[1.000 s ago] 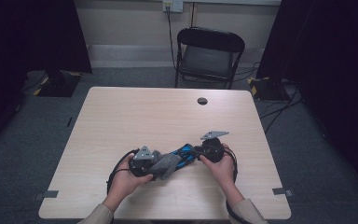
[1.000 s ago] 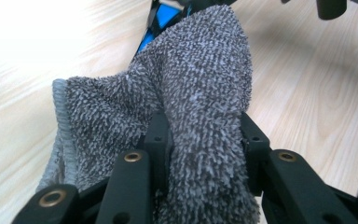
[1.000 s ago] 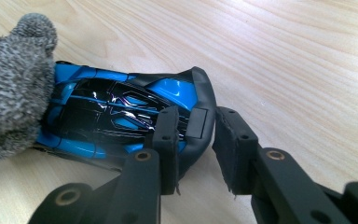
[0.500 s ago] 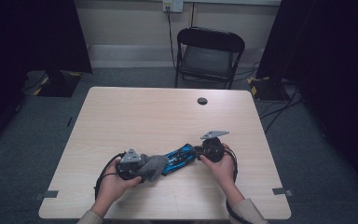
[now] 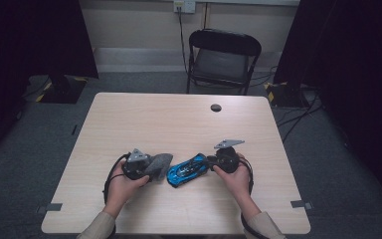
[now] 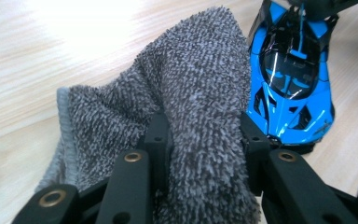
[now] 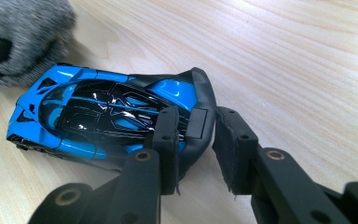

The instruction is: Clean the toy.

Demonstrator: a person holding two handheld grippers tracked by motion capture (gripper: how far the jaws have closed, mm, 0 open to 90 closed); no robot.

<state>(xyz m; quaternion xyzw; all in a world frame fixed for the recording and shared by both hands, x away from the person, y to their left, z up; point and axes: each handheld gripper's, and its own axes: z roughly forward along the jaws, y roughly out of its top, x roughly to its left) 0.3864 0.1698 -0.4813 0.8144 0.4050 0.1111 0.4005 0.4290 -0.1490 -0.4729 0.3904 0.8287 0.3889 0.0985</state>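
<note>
Blue toy car lies on the tabletop near its 6 o'clock edge, rear wing clamped between the right gripper fingers. Left gripper, at the car's 9 o'clock, has its fingers clamped on a grey cloth just beside the car's nose. The cloth hides those fingertips; whether it touches the car is unclear.

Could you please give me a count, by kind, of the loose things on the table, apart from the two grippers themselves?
Toy cars: 1, the blue toy car, its rear wing between the right gripper's jaws.
Cloths: 1, the grey cloth, clamped in the left gripper.
Small dark round things: 1, near the table's far edge.
Total: 3
</note>
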